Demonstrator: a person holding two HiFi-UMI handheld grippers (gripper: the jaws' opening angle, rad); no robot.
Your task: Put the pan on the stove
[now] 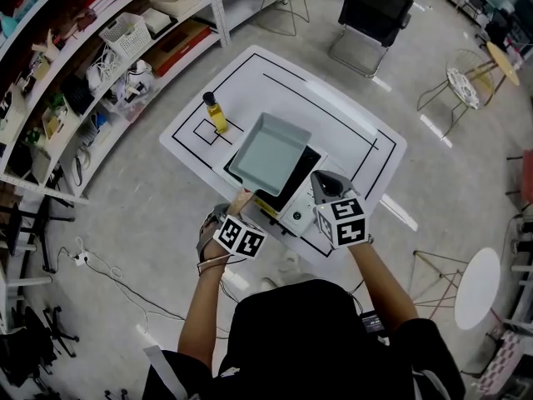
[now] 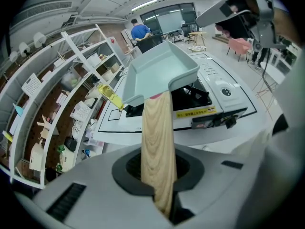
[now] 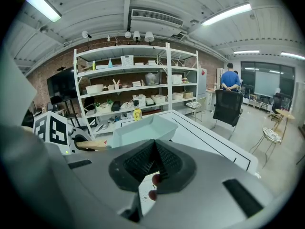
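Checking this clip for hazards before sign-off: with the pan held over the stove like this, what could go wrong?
The left gripper grips the pan only by its wooden handle, so the long body may sag or twist above the stove. The yellow bottle stands near the pan's left corner; a sideways swing might topple it.

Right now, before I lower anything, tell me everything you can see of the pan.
The pan is square, pale blue-grey and matte like coated metal, with raised flared walls and nothing inside. A pink collar joins it to a light wooden handle that points toward the person. It is over the black burner of the stove on the white table; whether it rests there I cannot tell. The left claw is shut on the handle.
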